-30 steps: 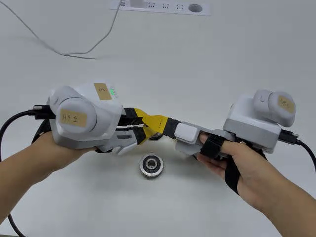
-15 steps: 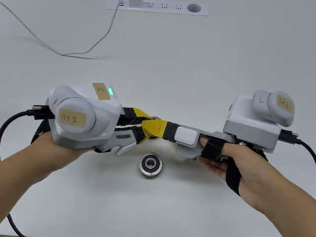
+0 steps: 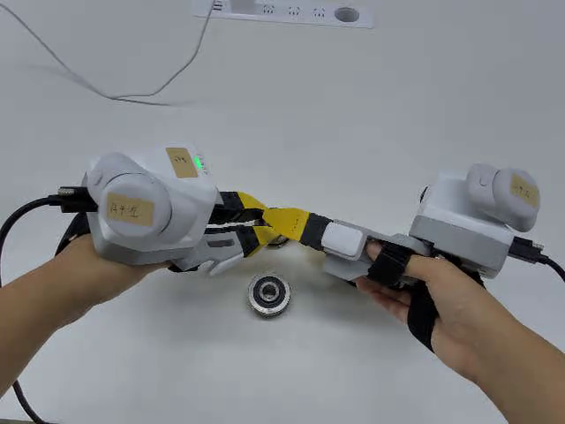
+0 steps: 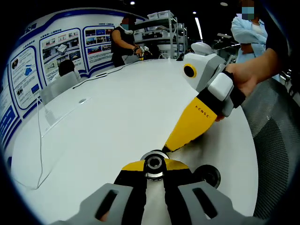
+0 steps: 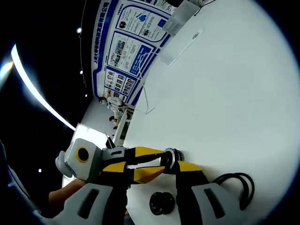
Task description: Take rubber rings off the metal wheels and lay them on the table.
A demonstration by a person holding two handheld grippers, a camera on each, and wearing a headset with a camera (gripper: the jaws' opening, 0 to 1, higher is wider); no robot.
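There are two metal wheels. One wheel point(image 5: 171, 159) is up off the desk point(image 3: 371, 106), held tight between the two yellow tips of the left tongs point(image 4: 154, 166). The other wheel point(image 3: 269, 294) lies flat on the desk, just below where the two tongs meet and close to the person. Nothing is touching it.

There are two tongs, one in each hand. The left hand point(image 3: 84, 274) points its tongs to the right. The right hand point(image 3: 441, 300) points the right tongs point(image 4: 166, 147) to the left. The yellow tip of the right tongs touches the rim of the held wheel. I cannot tell if the right tongs are apart or pinched together. The rubber rings are too small to make out.

One white power strip point(image 3: 282, 12) lies at the far edge of the desk. One thin grey wire point(image 3: 132, 91) runs from it across the far left part.

The desk is white and wide. There is lots of bare room behind the tongs and on both sides. The lying wheel has bare desk all around it.
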